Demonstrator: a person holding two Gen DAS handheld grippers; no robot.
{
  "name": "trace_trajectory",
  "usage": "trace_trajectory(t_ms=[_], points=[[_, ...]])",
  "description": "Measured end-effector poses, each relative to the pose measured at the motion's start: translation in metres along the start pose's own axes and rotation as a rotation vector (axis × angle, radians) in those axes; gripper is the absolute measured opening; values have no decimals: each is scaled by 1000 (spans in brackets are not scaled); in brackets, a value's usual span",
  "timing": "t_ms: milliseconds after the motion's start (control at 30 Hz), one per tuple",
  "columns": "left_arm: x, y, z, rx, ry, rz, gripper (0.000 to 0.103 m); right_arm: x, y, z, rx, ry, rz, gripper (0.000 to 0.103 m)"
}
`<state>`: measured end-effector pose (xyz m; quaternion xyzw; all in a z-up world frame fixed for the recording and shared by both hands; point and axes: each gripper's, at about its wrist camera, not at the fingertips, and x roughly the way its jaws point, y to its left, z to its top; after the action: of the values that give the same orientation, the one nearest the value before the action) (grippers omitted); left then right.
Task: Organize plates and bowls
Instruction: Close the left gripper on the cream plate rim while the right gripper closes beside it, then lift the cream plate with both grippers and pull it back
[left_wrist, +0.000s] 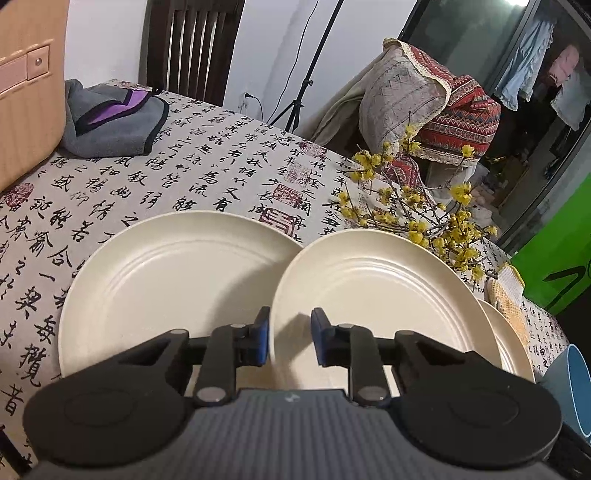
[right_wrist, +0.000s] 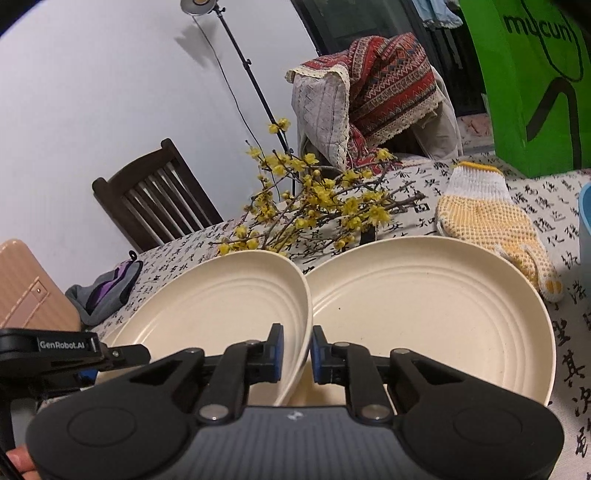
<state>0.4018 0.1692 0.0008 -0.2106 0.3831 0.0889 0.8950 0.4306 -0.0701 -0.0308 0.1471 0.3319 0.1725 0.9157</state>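
Note:
Three cream plates lie in a row on the calligraphy tablecloth. The left plate lies flat. The middle plate is tilted, and its edges overlap both neighbours. My left gripper is shut on its near left rim. My right gripper is shut on its right rim. The right plate lies flat on the cloth and shows only as a sliver in the left wrist view. The left gripper's housing shows at the left edge of the right wrist view.
Yellow flowering branches lie just behind the plates. A dotted work glove and a blue cup sit to the right, with a green box behind. A grey-purple cloth and a tan case are at the far left.

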Motion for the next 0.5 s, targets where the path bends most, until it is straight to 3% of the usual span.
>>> trace_trajectory(t_ms=[500], points=[[-4, -3, 0, 23, -23, 20, 23, -6, 9, -2, -55, -28, -14, 15]])
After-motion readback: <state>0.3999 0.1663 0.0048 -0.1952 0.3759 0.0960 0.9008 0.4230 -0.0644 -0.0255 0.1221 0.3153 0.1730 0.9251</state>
